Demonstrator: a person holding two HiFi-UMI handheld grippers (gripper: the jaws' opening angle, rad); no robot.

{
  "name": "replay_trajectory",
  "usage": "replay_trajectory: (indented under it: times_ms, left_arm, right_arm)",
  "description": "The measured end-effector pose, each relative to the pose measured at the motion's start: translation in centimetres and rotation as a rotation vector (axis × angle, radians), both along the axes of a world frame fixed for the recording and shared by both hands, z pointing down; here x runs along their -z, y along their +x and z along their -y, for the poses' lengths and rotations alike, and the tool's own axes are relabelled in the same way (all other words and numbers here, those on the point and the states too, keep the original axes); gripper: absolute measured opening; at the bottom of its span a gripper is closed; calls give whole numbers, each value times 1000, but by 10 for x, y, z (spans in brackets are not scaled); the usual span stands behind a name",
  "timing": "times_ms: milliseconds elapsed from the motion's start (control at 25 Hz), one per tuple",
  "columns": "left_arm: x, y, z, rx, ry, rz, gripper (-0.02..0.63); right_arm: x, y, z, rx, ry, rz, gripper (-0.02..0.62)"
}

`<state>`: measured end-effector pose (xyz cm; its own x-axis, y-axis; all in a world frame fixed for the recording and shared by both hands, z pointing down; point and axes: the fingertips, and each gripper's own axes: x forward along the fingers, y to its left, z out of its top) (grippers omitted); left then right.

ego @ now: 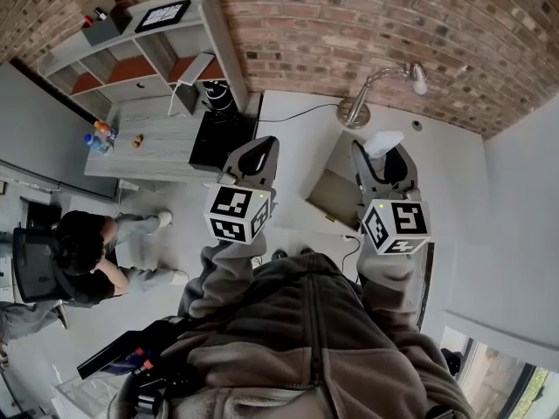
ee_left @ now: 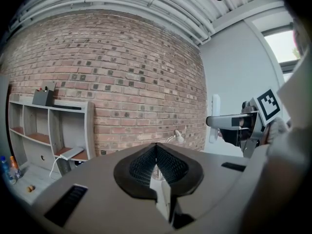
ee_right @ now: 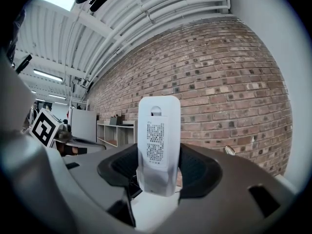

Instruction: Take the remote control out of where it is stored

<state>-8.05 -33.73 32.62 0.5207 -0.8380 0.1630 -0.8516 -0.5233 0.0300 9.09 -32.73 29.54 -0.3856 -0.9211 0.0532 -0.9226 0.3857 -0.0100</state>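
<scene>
The white remote control (ee_right: 158, 140) stands upright between the jaws of my right gripper (ee_right: 158, 156), its label side facing the camera. In the head view its tip (ego: 384, 141) pokes out beyond the right gripper (ego: 378, 153), held above the white desk (ego: 297, 129) and the open drawer (ego: 330, 195). The left gripper view shows the same remote (ee_left: 215, 117) off to the right, in the air. My left gripper (ego: 260, 149) hovers beside it, jaws pressed together with nothing between them (ee_left: 156, 147).
A desk lamp (ego: 384, 81) stands at the back of the white desk by the brick wall. To the left are a grey table (ego: 148, 142) with bottles (ego: 100, 136), a shelf unit (ego: 148, 51) and a seated person (ego: 83, 247).
</scene>
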Motion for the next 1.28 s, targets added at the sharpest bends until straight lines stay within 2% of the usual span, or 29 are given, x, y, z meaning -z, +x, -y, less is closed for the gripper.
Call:
replay_trajectory:
  times_ms: [760,1280]
  left_arm:
    - [-5,1,14,-12,-13,3,6]
    - [-15,-1,17,-10,-40,-1,6]
  right_arm:
    - [1,1,11,-12,7,-9,247]
    - [-11,8,15,-26,-31,-7,247]
